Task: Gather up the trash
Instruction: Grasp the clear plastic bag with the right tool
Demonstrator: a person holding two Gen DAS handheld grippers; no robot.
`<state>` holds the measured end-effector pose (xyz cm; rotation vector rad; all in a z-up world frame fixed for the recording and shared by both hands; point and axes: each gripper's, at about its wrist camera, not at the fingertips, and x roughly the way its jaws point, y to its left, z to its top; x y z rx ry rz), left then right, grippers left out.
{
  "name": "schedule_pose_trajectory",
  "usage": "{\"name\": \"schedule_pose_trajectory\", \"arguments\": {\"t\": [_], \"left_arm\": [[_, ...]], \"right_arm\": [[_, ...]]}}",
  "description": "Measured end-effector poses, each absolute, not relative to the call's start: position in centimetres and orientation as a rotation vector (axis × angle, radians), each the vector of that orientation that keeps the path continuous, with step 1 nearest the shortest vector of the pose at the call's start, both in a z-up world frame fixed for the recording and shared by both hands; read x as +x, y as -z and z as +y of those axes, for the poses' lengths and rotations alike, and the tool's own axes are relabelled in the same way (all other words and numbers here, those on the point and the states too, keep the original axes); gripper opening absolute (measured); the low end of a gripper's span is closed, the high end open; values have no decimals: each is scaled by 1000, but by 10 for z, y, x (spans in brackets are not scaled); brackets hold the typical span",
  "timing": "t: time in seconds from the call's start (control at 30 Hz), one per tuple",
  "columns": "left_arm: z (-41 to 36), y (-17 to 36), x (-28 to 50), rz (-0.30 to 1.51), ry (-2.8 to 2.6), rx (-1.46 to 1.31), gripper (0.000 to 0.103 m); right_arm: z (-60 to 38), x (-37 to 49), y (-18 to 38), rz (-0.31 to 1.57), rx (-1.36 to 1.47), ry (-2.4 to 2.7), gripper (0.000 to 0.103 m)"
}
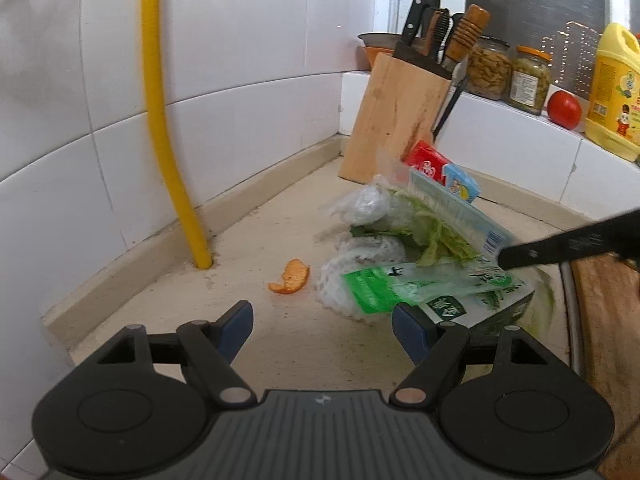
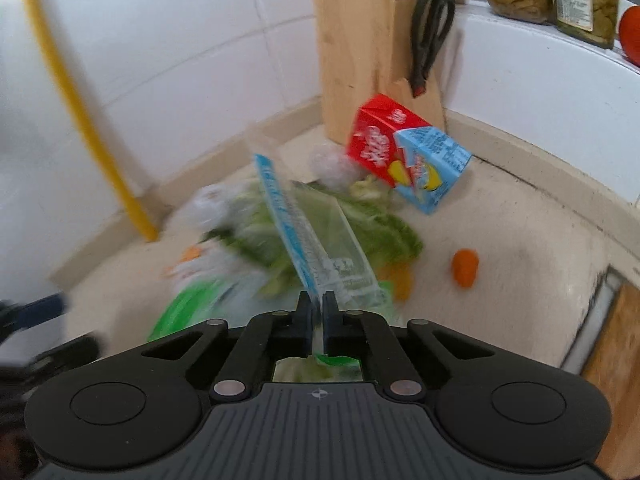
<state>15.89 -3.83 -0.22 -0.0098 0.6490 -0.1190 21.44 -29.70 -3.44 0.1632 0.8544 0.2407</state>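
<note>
A heap of trash lies in the counter corner: a clear wrapper with a blue edge (image 1: 456,208) (image 2: 320,248), a green plastic bag (image 1: 400,284) (image 2: 188,312), leafy greens (image 1: 432,232) (image 2: 384,232), white foam netting (image 1: 360,268) and a red-and-blue carton (image 1: 444,174) (image 2: 404,152). An orange peel (image 1: 290,278) lies apart on the left. My right gripper (image 2: 318,300) (image 1: 504,258) is shut on the near end of the clear wrapper, which stands up on edge. My left gripper (image 1: 322,314) is open just in front of the heap, its right finger touching the green bag, nothing between its fingers.
A wooden knife block (image 1: 396,116) stands behind the heap, a yellow pipe (image 1: 160,112) rises at the left wall. Jars (image 1: 488,68), a tomato (image 1: 564,109) and a yellow bottle (image 1: 616,92) sit on the ledge. An orange scrap (image 2: 465,266) lies right of the heap; a wooden board (image 1: 604,320) is at right.
</note>
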Motion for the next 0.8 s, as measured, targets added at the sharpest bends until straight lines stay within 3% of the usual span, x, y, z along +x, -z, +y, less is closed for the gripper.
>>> {"name": "schedule_pose_trajectory", "arguments": {"t": [0.33,0.57,0.63,0.73,0.77,0.8], "left_arm": [[-55,0,145,635,210,25,72],[-66,6,140,656,266,34,72],[-71,7,140,660,278,49,72],[-75,7,140,661,287,61,72],[-76,7,140,661,287,65,72],[-77,7,140,661,285,68,72]], "right_arm": [[-305,166,15,818,232,-247,7],[-305,143,29,922,249,-291,9],[-307,137,34,950,258,-296,23],[-312,137,39,931,247,-256,66],[-315,139,40,913,251,-238,74],[-316,142,42,902,248,-238,74]]}}
